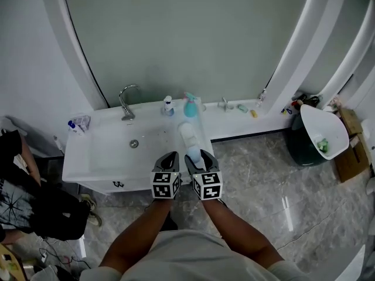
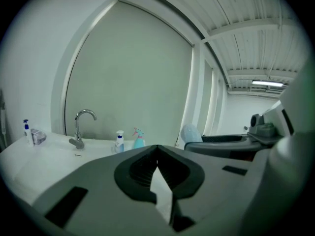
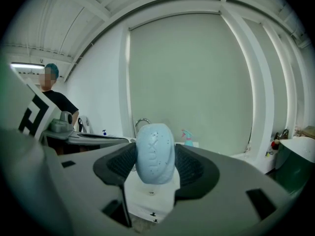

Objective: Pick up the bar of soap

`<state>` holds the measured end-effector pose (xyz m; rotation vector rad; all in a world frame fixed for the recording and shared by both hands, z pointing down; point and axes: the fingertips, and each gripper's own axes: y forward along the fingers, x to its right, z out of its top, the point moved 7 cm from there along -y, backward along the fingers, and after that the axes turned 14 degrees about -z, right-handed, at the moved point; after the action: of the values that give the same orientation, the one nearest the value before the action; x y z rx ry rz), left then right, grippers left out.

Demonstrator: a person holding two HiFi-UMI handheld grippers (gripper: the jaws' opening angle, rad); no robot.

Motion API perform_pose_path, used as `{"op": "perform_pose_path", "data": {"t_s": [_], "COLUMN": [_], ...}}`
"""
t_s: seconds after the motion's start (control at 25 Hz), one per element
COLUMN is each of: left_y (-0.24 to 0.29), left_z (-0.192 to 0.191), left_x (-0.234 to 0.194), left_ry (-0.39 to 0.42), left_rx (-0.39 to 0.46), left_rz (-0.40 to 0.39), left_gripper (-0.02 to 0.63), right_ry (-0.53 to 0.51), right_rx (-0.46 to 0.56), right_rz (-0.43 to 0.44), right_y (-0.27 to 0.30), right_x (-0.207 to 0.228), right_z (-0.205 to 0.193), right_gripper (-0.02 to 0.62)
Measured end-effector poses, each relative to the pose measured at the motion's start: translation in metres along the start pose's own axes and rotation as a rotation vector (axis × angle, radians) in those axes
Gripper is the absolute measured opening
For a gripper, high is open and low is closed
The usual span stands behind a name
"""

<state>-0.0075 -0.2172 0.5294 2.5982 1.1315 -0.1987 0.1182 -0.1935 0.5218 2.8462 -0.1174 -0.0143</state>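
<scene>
A pale blue speckled bar of soap (image 3: 155,154) stands on edge between the pads of my right gripper (image 3: 155,157), which is shut on it. In the head view the soap (image 1: 194,154) pokes out of the right gripper (image 1: 196,156), held above the front right corner of the white sink (image 1: 99,157). A white oval dish (image 1: 187,132) lies just beyond it. My left gripper (image 1: 171,157) hovers close beside the right one, with its jaws together and nothing in them (image 2: 157,156). The left gripper view also catches the soap (image 2: 191,133) at the right.
A chrome faucet (image 1: 126,101) rises at the back of the basin, with a pump bottle (image 1: 168,105) and a teal spray bottle (image 1: 190,105) to its right. A dark bin with a white lid (image 1: 319,134) stands on the floor at right. A person (image 1: 26,186) stands at left.
</scene>
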Motion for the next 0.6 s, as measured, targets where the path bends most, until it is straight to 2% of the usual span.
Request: {"op": "perform_pose_path", "data": {"t_s": [0.28,0.6], "left_y": [-0.042,-0.092], "left_z": [-0.017,-0.028], "left_x": [0.049,0.073], "left_ry": [0.015,0.018], "left_rx": [0.010,0.002], "left_rz": [0.044,0.066], "left_gripper": [0.009,0.009], "right_ry": [0.005,0.005], "right_rx": [0.015,0.012], "right_rz": [0.041,0.069], "right_y": [-0.060,-0.106], "right_x": [0.006,-0.013], "right_z": [-0.017,-0.024], "right_gripper": [0.265,0.265]}}
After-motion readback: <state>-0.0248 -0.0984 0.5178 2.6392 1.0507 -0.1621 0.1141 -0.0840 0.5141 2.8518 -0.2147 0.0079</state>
